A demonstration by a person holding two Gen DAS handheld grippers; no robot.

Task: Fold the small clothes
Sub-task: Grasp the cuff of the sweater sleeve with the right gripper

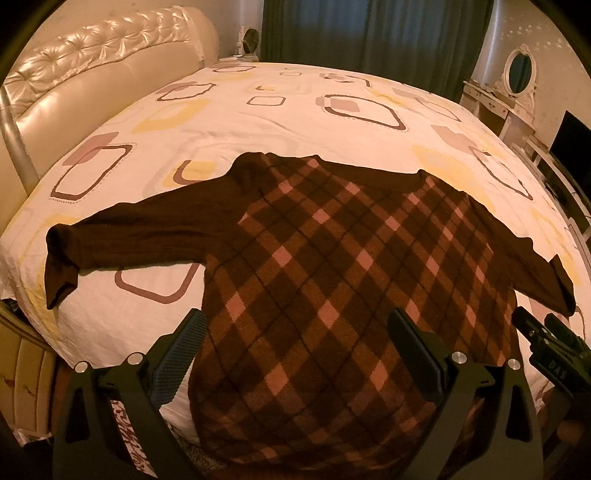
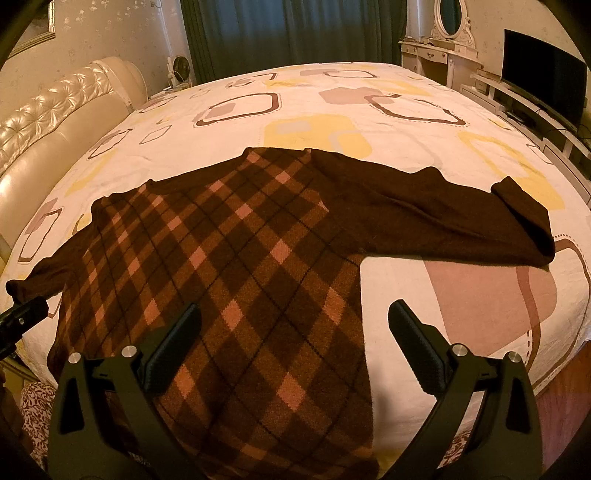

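We see the plaid sweater [image 1: 332,266] spread flat on the bed [image 1: 258,110], filling the centre and bottom of both frames. Our left gripper [image 1: 295,332] and right gripper [image 2: 295,325] hover above its hem, fingers wide apart, holding nothing.

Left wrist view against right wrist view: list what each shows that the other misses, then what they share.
Only the left wrist view shows the sweater's left sleeve in full, cuff turned down at the bed's edge.

Only the right wrist view shows the right sleeve laid out whole, and most of the television.

Both show the argyle sweater spread flat on the patterned bedsheet, the tufted headboard, dark curtains, and an open gripper, left and right, over the hem.
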